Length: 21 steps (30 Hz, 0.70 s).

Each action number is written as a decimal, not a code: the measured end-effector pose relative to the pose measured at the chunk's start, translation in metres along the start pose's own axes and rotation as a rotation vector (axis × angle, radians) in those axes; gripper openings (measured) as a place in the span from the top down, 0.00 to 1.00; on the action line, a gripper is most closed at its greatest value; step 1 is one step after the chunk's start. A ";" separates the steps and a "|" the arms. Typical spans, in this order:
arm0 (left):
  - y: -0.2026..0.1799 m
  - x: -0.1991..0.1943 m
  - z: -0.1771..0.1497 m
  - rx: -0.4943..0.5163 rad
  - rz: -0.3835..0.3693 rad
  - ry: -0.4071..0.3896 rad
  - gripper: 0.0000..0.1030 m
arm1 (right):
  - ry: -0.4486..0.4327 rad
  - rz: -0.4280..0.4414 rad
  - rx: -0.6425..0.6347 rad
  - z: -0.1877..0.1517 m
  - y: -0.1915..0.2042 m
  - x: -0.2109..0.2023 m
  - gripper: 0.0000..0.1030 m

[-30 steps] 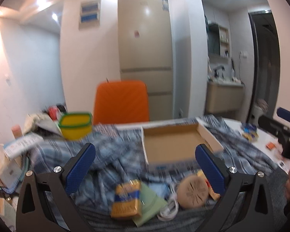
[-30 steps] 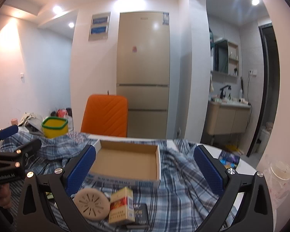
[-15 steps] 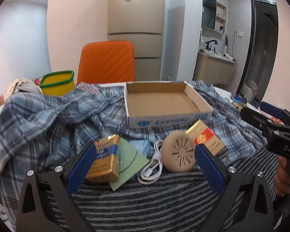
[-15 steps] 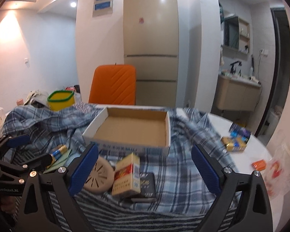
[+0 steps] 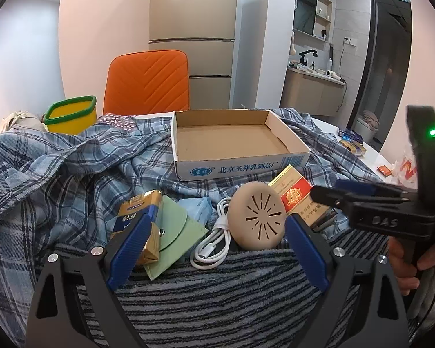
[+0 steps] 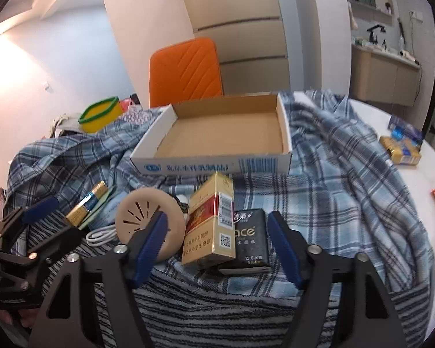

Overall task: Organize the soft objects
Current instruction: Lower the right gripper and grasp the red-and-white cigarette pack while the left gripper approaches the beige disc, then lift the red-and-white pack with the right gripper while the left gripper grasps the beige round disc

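Step in hand: approach. Left gripper (image 5: 216,236) and right gripper (image 6: 217,243) both hover with fingers wide, holding nothing. Plaid cloth (image 6: 342,174) lies crumpled across the tabletop under the cardboard box (image 6: 217,133). Next: close on 1 item.

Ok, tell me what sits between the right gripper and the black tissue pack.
The red-and-gold cigarette box leans on the black tissue pack, covering its left edge. The right gripper, open, faces both; otherwise nothing visible blocks it.
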<state>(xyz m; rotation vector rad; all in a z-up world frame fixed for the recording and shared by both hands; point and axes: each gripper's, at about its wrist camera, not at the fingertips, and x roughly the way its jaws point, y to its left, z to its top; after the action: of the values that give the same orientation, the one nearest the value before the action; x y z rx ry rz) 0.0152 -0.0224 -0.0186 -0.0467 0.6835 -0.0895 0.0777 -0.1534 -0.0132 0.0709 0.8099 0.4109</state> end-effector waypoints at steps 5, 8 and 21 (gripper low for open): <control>0.002 -0.002 0.001 0.000 0.012 -0.010 0.10 | 0.070 0.029 0.021 0.000 -0.002 0.016 0.42; 0.002 -0.002 0.002 0.007 0.019 -0.011 0.10 | 0.116 0.051 0.047 -0.001 -0.005 0.027 0.52; -0.001 0.001 0.015 0.034 0.013 -0.007 0.10 | 0.030 0.045 0.022 0.004 -0.001 0.001 0.76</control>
<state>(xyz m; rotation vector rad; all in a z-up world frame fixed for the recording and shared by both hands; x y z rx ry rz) 0.0258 -0.0232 -0.0077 -0.0095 0.6748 -0.0886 0.0820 -0.1539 -0.0111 0.1039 0.8437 0.4461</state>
